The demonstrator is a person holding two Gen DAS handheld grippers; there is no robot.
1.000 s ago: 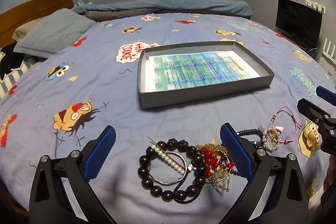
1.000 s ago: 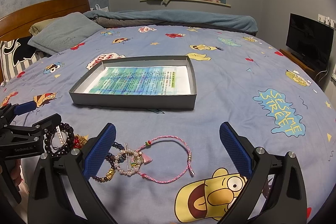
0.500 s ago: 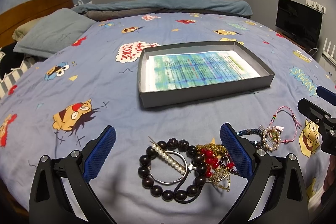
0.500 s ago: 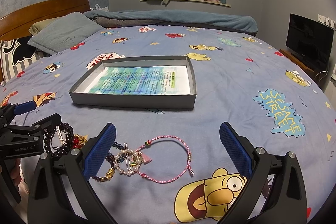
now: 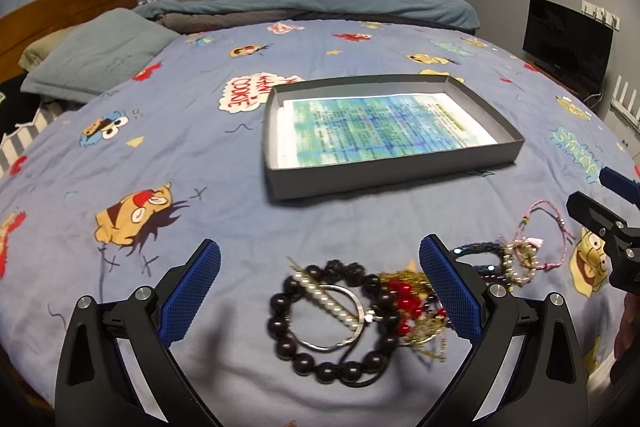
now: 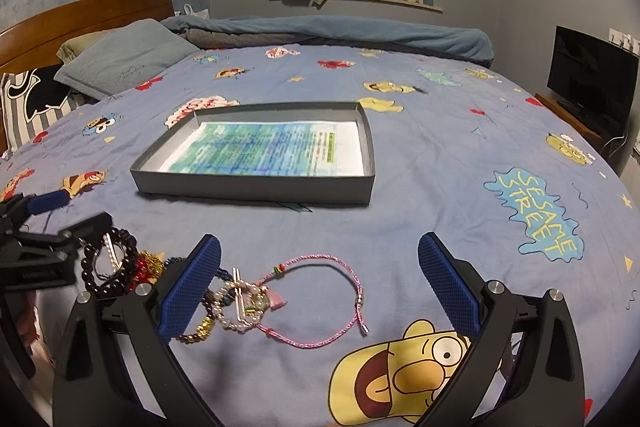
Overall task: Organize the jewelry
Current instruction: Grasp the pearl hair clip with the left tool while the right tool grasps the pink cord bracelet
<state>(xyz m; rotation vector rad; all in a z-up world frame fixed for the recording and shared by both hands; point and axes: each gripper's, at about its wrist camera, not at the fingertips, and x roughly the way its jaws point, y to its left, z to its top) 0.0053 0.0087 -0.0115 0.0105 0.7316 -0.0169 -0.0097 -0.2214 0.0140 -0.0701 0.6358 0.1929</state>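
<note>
Left gripper (image 5: 320, 291) spread wide over dark wooden bead bracelet (image 5: 332, 323) | right gripper (image 6: 320, 291) gaping, empty | shallow grey cardboard tray (image 5: 400, 181) waits beyond

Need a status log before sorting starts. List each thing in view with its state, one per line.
Left tongs: open, empty, over the dark bead bracelet.
Right tongs: open, empty, over the pink cord bracelet.
Gray box: open, no lid, holds only a printed sheet.
Dark bead bracelet: on the bedspread, tangled with other pieces.
Pink cord bracelet: on the bedspread, unclasped.
Pearl bracelet: on the bedspread, piled with others.
</note>
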